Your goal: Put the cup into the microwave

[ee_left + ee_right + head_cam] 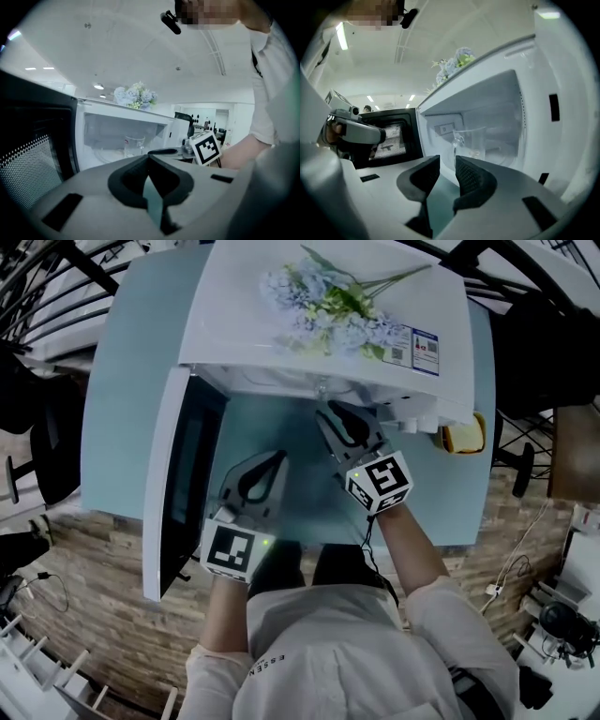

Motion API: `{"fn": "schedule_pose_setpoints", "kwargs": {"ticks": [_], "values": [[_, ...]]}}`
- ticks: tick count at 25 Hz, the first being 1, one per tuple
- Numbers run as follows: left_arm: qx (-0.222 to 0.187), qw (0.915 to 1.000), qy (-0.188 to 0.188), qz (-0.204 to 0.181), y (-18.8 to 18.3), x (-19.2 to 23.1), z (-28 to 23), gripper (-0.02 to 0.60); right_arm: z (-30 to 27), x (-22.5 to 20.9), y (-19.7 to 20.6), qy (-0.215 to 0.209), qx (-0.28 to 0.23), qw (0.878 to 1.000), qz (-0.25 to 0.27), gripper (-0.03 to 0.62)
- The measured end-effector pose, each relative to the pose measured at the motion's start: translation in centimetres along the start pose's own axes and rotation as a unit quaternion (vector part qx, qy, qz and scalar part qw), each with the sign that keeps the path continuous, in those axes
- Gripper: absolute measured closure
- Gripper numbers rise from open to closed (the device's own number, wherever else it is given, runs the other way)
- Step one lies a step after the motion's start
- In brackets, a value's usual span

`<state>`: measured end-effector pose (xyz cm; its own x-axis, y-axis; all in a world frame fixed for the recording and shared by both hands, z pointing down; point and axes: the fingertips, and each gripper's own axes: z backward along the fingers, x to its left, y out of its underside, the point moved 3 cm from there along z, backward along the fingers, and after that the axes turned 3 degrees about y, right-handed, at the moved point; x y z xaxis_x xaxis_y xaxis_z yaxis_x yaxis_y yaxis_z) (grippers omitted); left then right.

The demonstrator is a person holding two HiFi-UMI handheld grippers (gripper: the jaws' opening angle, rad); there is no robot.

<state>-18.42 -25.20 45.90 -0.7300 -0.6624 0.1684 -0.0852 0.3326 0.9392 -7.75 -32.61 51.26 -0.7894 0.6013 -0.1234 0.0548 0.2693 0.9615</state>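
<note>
— What's the biggest thing there?

— The pale blue bench (122, 381). A white microwave (234, 324) sits on it with its door (173, 484) swung wide open to the left and a spray of blue flowers (323, 306) lying on its top.

— And inside it?

— A clear glass cup (474, 139), upright in the cavity, with nothing touching it.

— Does the head view show that?

— No, from above the microwave's top covers the cavity. Only the two gripper views look in and catch the cup.

— The tongs?

— Both hang over the bench in front of the opening. The left tongs (149, 157) have their jaws pressed together with nothing between them. The right tongs (446, 161) stand closer to the opening, their jaws a narrow gap apart, holding nothing.
</note>
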Motion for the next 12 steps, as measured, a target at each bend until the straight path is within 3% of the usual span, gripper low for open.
{"fn": "schedule_pose_setpoints", "kwargs": {"ticks": [6,12], "values": [[-0.024,0.9994,0.009,-0.022,-2.4,-0.8,1.5,0.581,3.5,1.2,-3.4,0.025,-0.022,0.999,0.002,0.497],[-0.051,0.9974,0.019,-0.047,-5.5,-1.3,3.6,0.581,7.3,3.2,-7.6,0.050,-0.051,0.997,0.003,0.564]]}}
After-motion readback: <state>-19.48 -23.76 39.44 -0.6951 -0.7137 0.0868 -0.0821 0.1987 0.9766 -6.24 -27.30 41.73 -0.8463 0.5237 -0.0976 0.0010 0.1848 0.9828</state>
